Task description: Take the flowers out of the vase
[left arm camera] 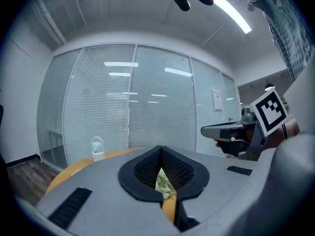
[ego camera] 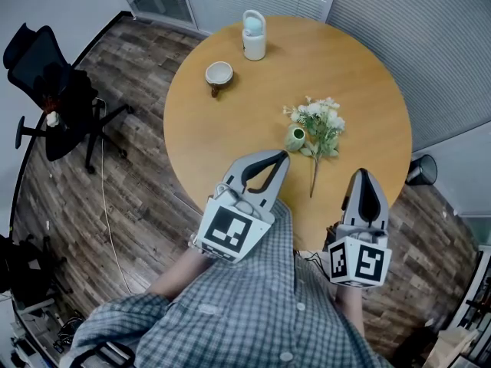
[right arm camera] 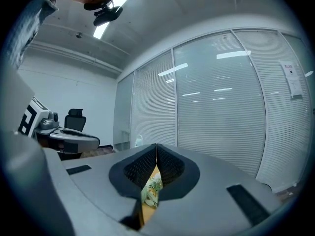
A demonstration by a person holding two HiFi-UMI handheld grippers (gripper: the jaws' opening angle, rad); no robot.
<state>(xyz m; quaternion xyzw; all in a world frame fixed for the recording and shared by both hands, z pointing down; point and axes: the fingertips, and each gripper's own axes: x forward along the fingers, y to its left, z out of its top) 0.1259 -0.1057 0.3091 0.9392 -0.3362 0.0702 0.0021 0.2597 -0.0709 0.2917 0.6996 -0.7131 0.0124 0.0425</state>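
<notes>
A bunch of white flowers with green leaves (ego camera: 321, 124) lies flat on the round wooden table (ego camera: 230, 129), its stem pointing toward the near edge. A small green vase (ego camera: 295, 137) stands right beside the blooms, on their left. My left gripper (ego camera: 281, 157) is shut and empty, its tip just short of the vase. Near the table's front edge my right gripper (ego camera: 364, 173) is also shut and empty, to the right of the stem. A sliver of the flowers (left arm camera: 163, 183) shows below the closed jaws in the left gripper view, and the flowers (right arm camera: 151, 188) show likewise in the right gripper view.
A white cup (ego camera: 219, 73) and a white lidded jug (ego camera: 254, 35) stand at the table's far side. A black office chair (ego camera: 54, 90) is on the wooden floor to the left, a black bin (ego camera: 420, 170) to the right. Glass walls with blinds lie beyond.
</notes>
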